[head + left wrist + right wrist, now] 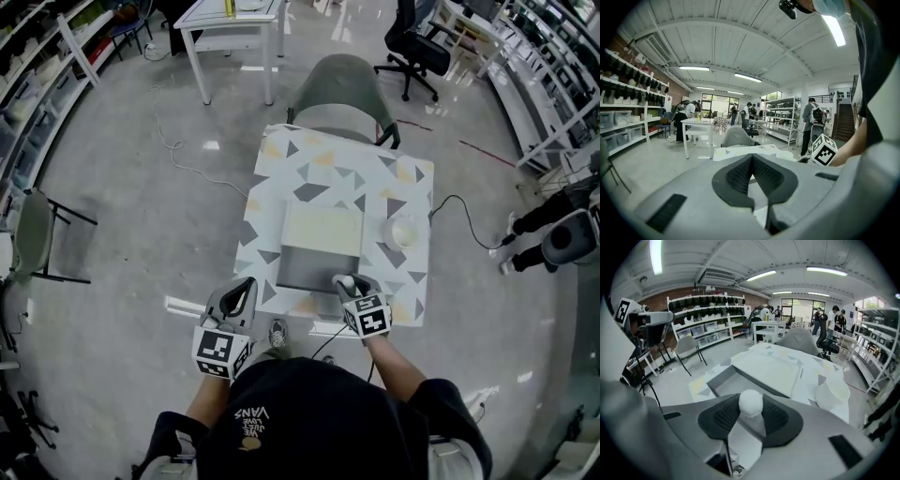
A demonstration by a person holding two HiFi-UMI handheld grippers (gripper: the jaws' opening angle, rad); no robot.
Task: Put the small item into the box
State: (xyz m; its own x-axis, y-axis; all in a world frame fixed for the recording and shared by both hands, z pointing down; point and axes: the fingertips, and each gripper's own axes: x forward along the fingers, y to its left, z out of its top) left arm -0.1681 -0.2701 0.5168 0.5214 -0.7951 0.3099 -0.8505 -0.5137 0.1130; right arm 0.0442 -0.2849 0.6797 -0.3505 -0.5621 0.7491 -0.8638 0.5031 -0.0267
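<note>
A small white ball (347, 281) (751, 402) sits pinched between the pads of my right gripper (348, 284) (751, 409), which is shut on it. The gripper hovers at the near right edge of the open grey box (302, 267) (731, 383). The box's pale lid (322, 231) (768, 371) lies just beyond it on the patterned table (281, 169). My left gripper (241, 291) (751, 161) is held off the table's near left corner, over the floor. Its jaws meet at the tips with nothing between them.
A white bowl (405, 231) (832, 392) stands to the right of the lid. A green chair (342, 89) is tucked at the table's far side. Farther off are a white table (234, 28), a black office chair (417, 47) and a folding chair (37, 239) at left.
</note>
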